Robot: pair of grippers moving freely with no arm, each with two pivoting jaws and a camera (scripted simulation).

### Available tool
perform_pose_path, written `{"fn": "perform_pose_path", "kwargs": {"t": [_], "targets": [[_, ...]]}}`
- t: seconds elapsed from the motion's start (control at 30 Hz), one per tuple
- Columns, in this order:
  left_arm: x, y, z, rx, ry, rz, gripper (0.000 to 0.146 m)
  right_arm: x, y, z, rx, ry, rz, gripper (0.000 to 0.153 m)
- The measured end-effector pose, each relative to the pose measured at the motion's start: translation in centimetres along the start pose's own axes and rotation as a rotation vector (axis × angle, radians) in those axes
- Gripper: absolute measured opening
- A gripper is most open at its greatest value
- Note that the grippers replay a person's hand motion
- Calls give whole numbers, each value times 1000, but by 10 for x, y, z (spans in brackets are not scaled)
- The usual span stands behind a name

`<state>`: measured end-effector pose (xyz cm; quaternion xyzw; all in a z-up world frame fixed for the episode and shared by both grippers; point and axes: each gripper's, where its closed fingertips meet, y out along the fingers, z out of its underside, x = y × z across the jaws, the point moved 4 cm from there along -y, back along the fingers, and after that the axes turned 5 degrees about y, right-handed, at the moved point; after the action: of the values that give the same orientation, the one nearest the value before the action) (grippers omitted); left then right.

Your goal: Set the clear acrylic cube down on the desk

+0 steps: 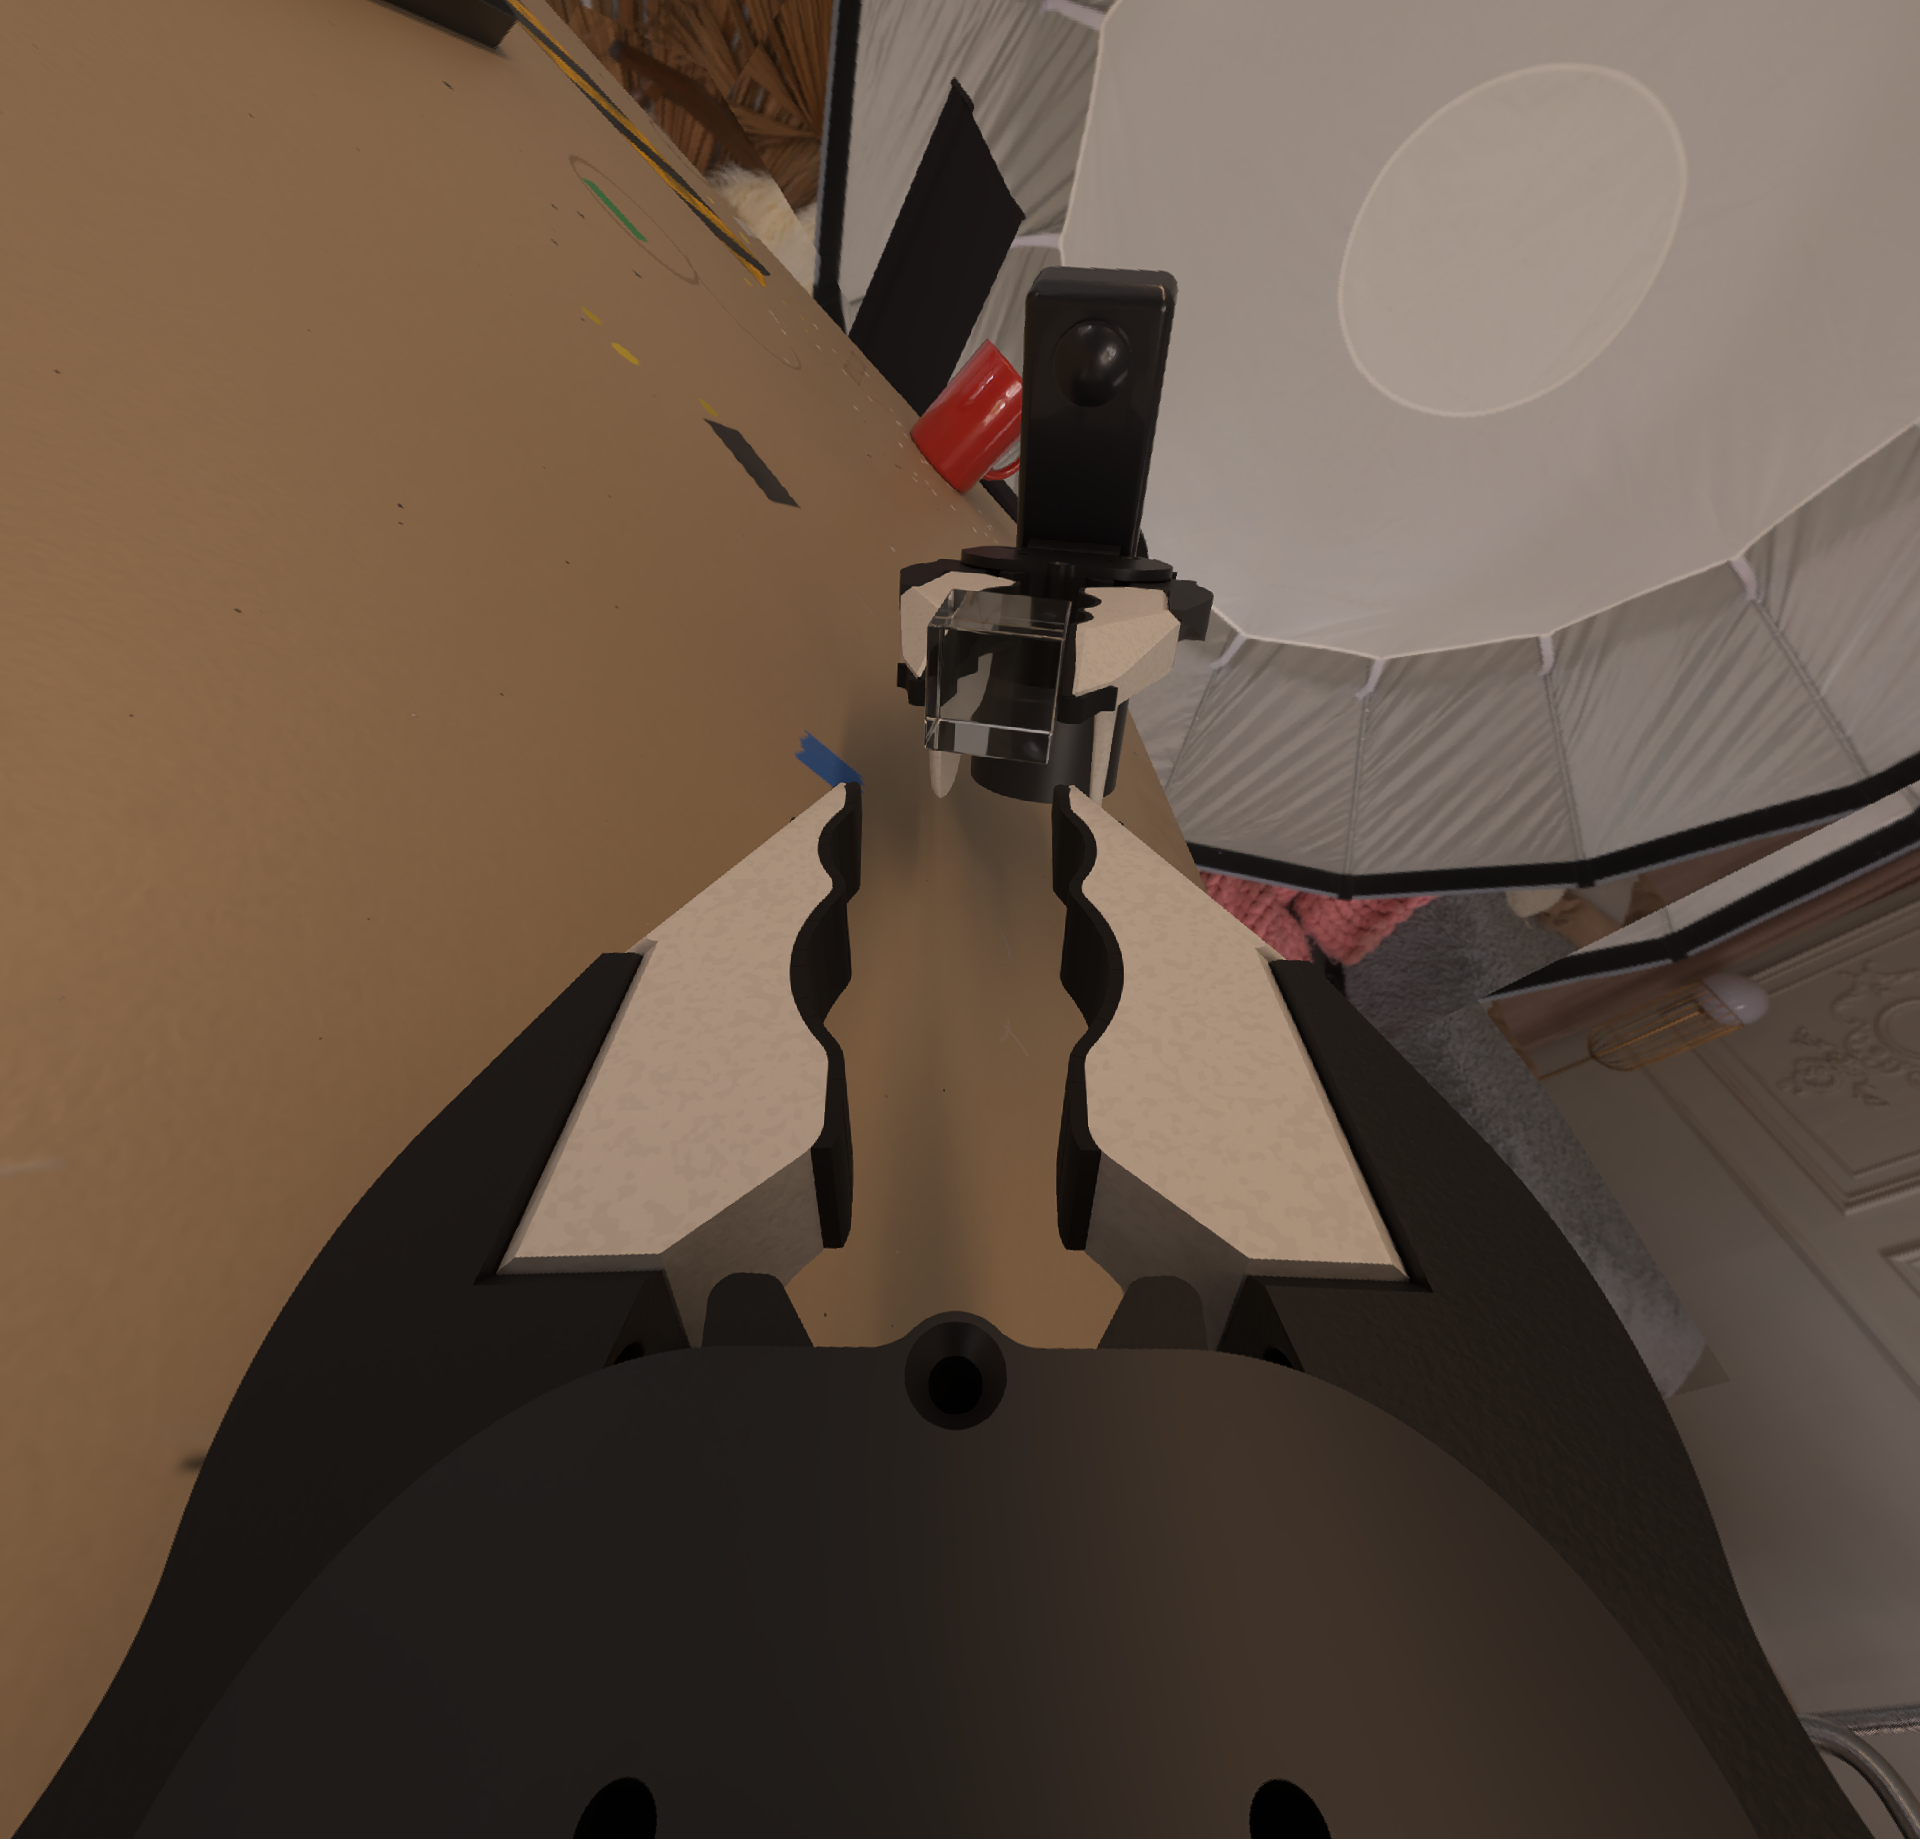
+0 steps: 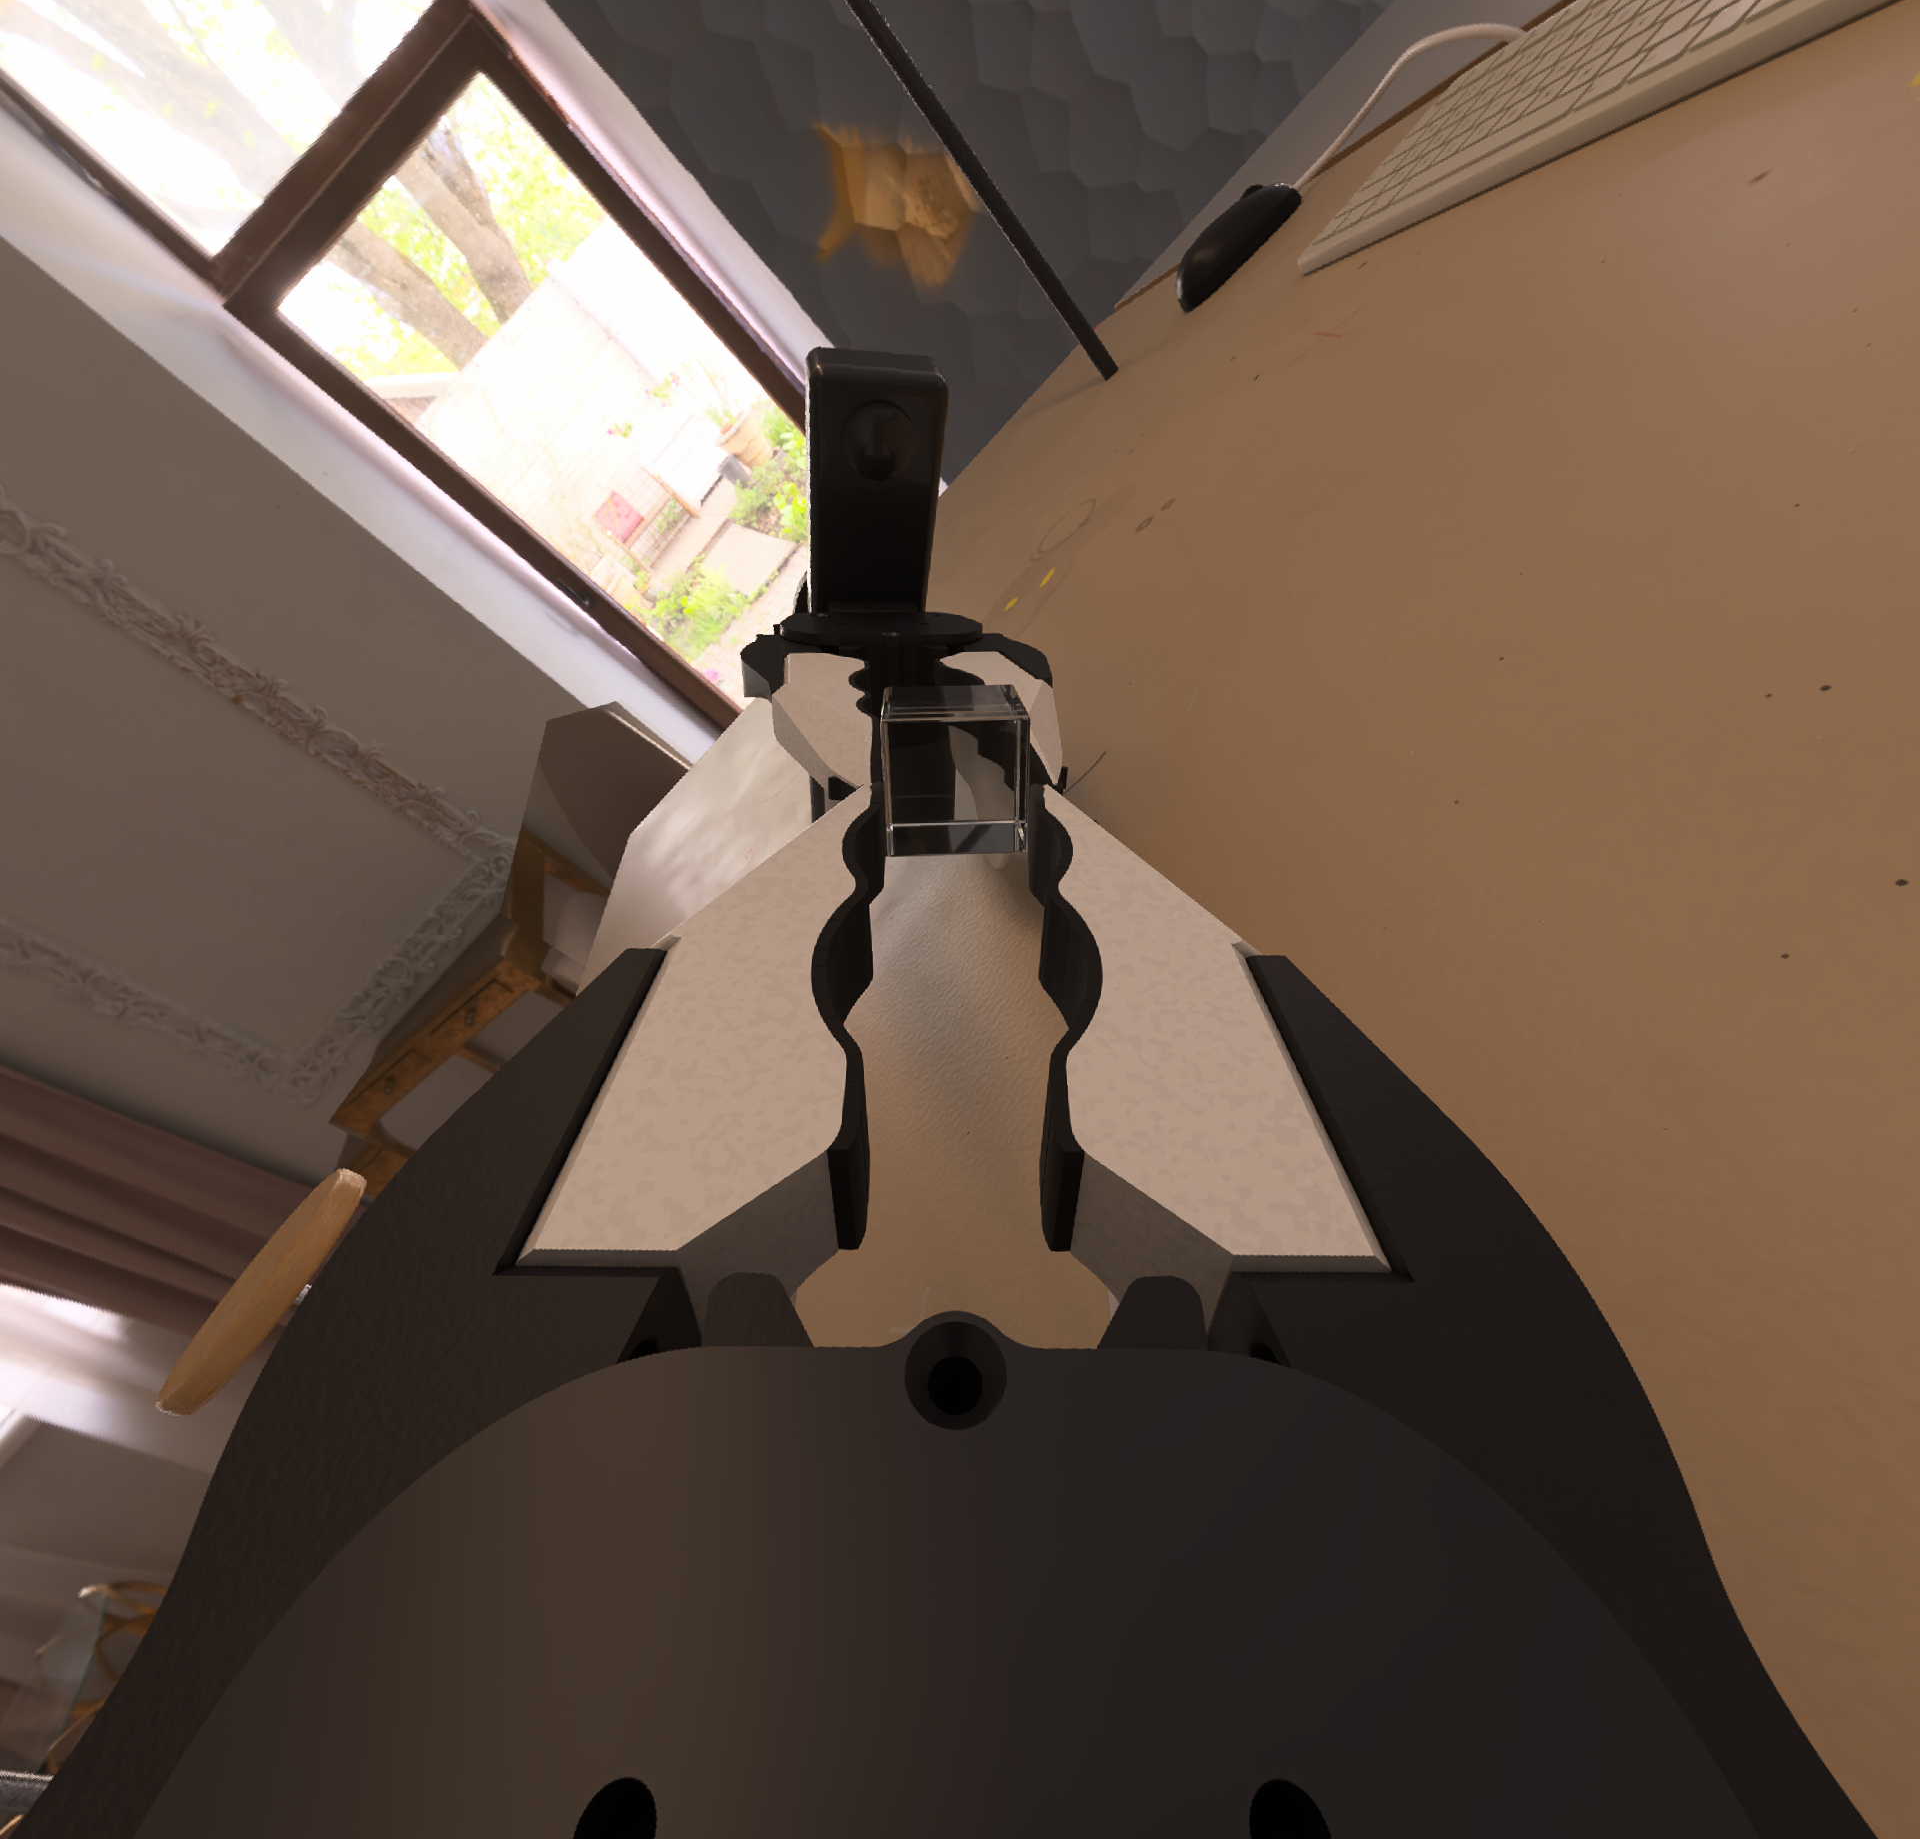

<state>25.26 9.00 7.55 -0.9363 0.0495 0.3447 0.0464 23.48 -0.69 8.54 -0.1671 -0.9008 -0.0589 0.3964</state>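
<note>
The right tongs [image 2: 952, 828] grip the cube [image 2: 954, 776] at their very tips, in the air near the desk [image 2: 1507, 906] but not touching it. The left tongs [image 1: 956, 802] are open and empty, facing the cube from just beside it. I think the right tongs should bring one flat face of the cube to the desk, go down slowly, and open only when it rests, because the tip hold can slip

- I see a red mug [image 1: 969, 416] near my counter's far edge.
- A blue tape scrap [image 1: 828, 759] lies closer in; a black strip [image 1: 750, 463] lies between them.
- A white keyboard [image 2: 1621, 85] lies beside a black mouse [image 2: 1234, 243].
- A window [image 2: 416, 262] shows greenery.
</note>
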Motion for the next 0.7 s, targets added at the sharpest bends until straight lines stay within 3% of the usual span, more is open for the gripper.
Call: {"fn": "perform_pose_path", "kwargs": {"t": [0.7], "targets": [[-1,-1,-1,-9,-3,12,35,2,-1,-2,25,-22,-31,27]]}}
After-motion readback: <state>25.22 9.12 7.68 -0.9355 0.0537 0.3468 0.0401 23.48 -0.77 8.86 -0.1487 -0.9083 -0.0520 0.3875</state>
